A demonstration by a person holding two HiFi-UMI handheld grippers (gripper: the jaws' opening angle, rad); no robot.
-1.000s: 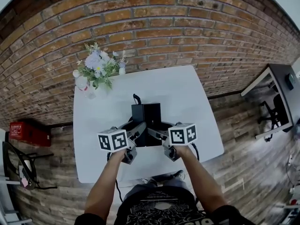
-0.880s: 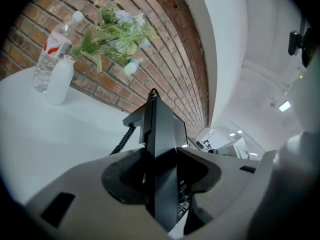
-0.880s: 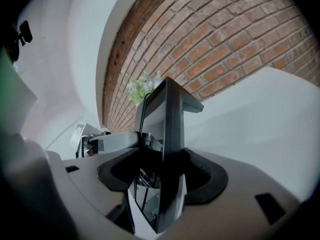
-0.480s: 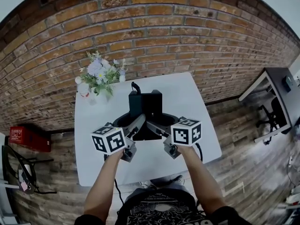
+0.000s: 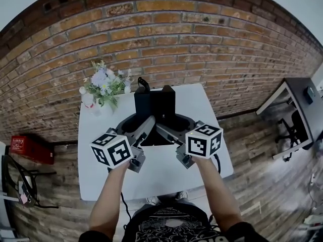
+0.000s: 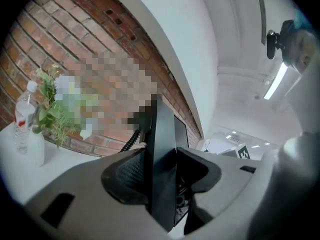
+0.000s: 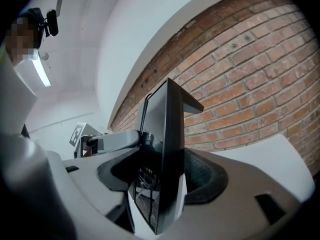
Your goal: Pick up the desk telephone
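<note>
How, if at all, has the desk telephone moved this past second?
Yes, upward: the top of the desk telephone now reaches the far edge of the table, earlier well short of it.

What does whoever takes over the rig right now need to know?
Left gripper: shut on the desk telephone, left edge.
Right gripper: shut on its right edge.
Phone: held between both, apparently lifted clear of the white table; coiled cord behind it.
Done: grasp, lift.
Left: hold level, watch the cord and the flowers at the table's back left.
</note>
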